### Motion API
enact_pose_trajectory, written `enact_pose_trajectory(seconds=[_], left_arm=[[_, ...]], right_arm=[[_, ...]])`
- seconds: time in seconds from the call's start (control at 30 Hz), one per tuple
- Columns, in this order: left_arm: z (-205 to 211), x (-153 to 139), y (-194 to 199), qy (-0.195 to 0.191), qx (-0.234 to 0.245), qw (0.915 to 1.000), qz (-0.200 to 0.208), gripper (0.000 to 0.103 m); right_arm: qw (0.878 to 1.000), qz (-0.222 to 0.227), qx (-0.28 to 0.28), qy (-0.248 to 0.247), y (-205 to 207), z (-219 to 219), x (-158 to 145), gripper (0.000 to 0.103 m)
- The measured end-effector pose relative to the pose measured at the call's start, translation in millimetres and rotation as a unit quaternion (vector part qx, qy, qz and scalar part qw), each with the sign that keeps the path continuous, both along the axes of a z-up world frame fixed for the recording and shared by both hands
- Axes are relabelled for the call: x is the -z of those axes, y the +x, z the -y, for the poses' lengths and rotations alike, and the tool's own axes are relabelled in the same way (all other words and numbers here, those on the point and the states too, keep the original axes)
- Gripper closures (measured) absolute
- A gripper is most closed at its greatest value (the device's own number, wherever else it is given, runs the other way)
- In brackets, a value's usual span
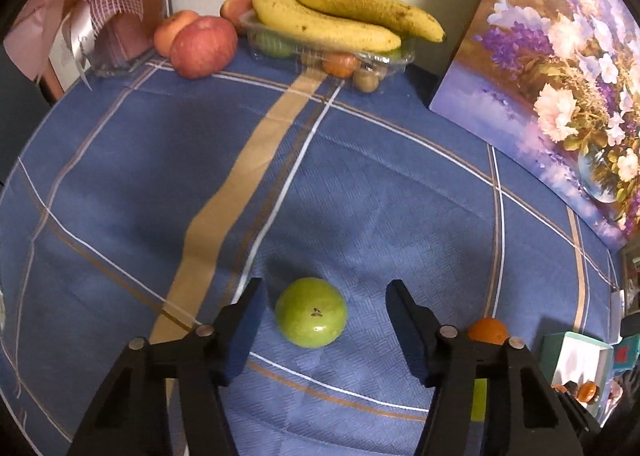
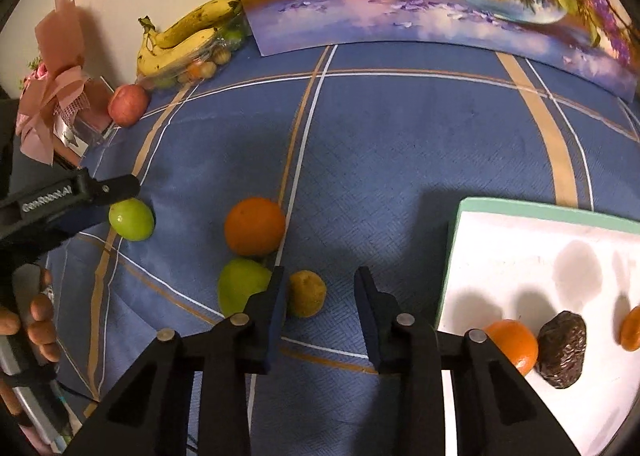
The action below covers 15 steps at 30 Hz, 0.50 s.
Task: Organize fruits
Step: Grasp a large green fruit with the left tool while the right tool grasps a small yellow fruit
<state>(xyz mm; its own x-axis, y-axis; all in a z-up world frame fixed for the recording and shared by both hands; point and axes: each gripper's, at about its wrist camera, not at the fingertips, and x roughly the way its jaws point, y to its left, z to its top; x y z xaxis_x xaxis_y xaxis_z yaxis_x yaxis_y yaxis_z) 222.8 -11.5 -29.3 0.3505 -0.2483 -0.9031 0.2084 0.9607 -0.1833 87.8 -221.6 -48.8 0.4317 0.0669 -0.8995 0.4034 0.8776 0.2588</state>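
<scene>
A green round fruit [image 1: 311, 312] lies on the blue cloth between the fingers of my open left gripper [image 1: 322, 310], which touches nothing; the fruit also shows in the right wrist view [image 2: 131, 219]. My right gripper [image 2: 320, 290] is open and empty above the cloth. Just left of it lie a brown kiwi [image 2: 306, 293], a green pear [image 2: 240, 290] and an orange [image 2: 254, 226]. The white tray [image 2: 520, 248] at the right holds a small orange [image 2: 514, 344], a dark wrinkled fruit [image 2: 562, 352] and another orange piece [image 2: 631, 328].
Bananas [image 1: 340, 15] rest on a clear plastic box [image 1: 392, 59] of small fruits at the far wall, with red apples [image 1: 202, 45] beside it. A pink gift box [image 1: 100, 15] stands far left. A flower painting [image 1: 560, 75] leans at the right.
</scene>
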Motion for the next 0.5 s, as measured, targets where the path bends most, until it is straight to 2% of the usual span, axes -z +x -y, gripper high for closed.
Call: enact_pose_trajectory(seconds=[0.13,0.27,0.5], left_arm=[[0,5,1,0.002,-0.002,1.0,-0.001,0.053],[-4,8,4,0.003,-0.009,1.0,-0.002,0.058],[-10,19,6,0.003,-0.018,0.9997,-0.015,0.061]], right_arm=[[1.0,0.008,0.011,0.023,-2,4,3,0.07],[0.999,0.018,0.017,0.043,-1,4,4,0.077],[0.997,0.025,0.026,0.062,-2,5,6,0.081]])
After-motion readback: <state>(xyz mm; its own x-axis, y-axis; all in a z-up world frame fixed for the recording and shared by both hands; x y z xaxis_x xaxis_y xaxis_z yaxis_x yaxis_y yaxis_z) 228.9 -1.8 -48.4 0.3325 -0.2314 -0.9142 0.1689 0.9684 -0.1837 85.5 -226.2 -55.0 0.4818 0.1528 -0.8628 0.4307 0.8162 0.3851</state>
